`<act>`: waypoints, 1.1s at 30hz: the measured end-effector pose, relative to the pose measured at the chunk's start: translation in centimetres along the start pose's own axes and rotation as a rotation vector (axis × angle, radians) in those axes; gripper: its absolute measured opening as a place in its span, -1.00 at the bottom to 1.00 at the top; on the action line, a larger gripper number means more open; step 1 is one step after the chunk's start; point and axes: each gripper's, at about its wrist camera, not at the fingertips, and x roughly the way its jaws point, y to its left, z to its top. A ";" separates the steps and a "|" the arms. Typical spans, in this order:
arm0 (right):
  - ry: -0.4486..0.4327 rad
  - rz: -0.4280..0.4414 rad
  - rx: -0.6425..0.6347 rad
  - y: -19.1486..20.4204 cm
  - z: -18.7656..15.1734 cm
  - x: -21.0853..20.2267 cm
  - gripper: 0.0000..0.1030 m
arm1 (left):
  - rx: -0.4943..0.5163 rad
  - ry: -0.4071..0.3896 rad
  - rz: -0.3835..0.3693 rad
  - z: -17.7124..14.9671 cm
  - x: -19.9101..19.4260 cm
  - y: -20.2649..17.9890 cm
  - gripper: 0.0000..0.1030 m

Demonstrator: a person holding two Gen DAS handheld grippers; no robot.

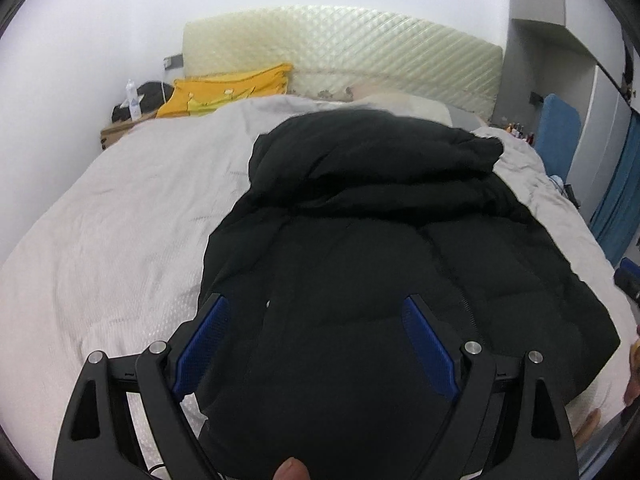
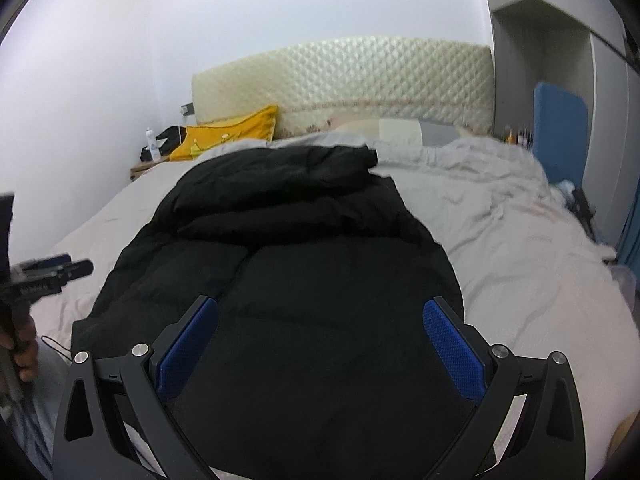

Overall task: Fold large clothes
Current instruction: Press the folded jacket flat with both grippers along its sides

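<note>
A black puffer jacket (image 1: 360, 260) lies lengthwise toward the headboard (image 2: 344, 80), its near hem directly beneath both empty, spread grippers: left gripper (image 1: 316, 320), right gripper (image 2: 320, 320).

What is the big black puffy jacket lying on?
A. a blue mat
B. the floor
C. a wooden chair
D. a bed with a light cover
D: the black jacket lies spread on the pale bed cover, with the quilted headboard behind it.
</note>
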 end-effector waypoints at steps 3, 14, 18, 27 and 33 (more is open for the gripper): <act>0.048 -0.015 0.026 -2.0 0.5 0.8 1.00 | -0.040 0.037 -0.023 0.1 1.2 0.9 0.72; 0.377 -0.052 0.304 -11.6 -1.7 6.6 0.95 | -0.156 0.176 -0.089 -0.7 5.4 3.6 0.72; 0.439 -0.036 0.463 -14.2 -4.0 7.5 0.92 | -0.178 0.210 -0.095 -0.8 6.2 3.9 0.72; 0.524 0.188 0.617 -13.5 -6.9 8.2 0.35 | -0.231 0.281 -0.118 -1.3 7.3 5.0 0.72; 0.551 0.173 0.559 -12.5 -7.0 8.1 0.39 | -0.271 0.441 -0.127 -0.8 7.7 7.2 0.72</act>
